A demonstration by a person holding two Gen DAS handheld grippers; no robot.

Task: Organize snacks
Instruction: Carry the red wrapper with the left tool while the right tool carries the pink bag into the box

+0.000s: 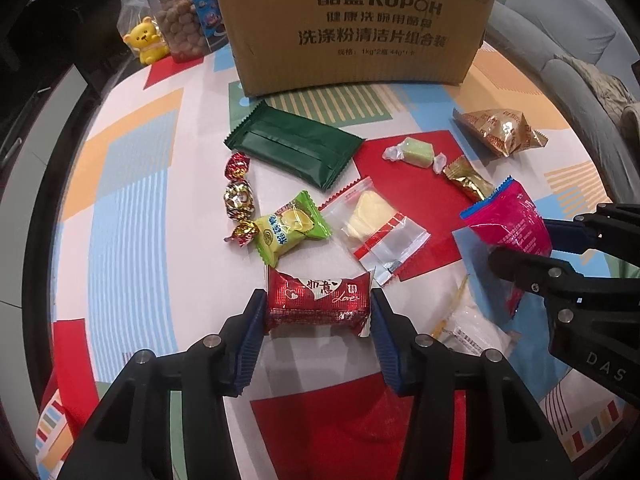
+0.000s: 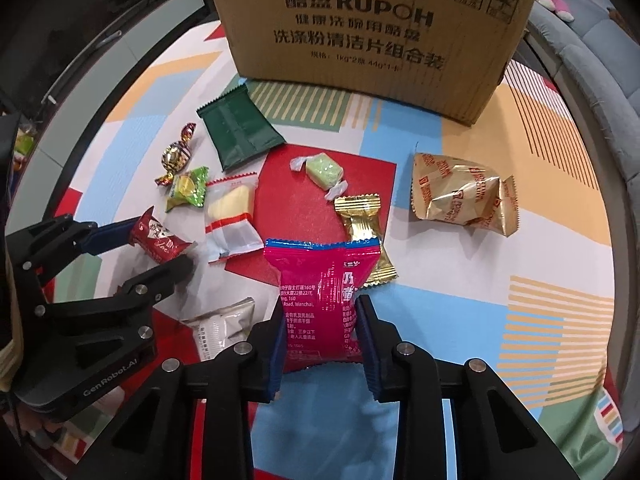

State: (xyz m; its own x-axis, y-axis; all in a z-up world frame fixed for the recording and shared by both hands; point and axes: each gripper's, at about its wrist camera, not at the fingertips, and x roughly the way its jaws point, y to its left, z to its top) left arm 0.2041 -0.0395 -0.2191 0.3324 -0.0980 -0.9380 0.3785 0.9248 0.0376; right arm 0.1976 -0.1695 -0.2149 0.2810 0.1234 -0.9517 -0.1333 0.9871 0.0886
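Snacks: scattered on the patterned tablecloth (image 1: 132, 184) in front of the KUPOH cardboard box (image 1: 352, 28); two are lifted, the rest lie flat.
Left gripper (image 1: 318, 312): clenched on the red heart-print snack (image 1: 318, 300) by its two ends.
Right gripper (image 2: 320, 328): clenched on the pink packet (image 2: 320, 280), pinched low, top flopping free.
Slip risk: glossy film and soft contents; either pack could slide out on the way to the box.
Collision risk: the two grippers sit near each other; swinging together toward the box could clip them.
Snag risk: the pink packet hangs over the gold sachet (image 2: 362, 232) and may drag it.
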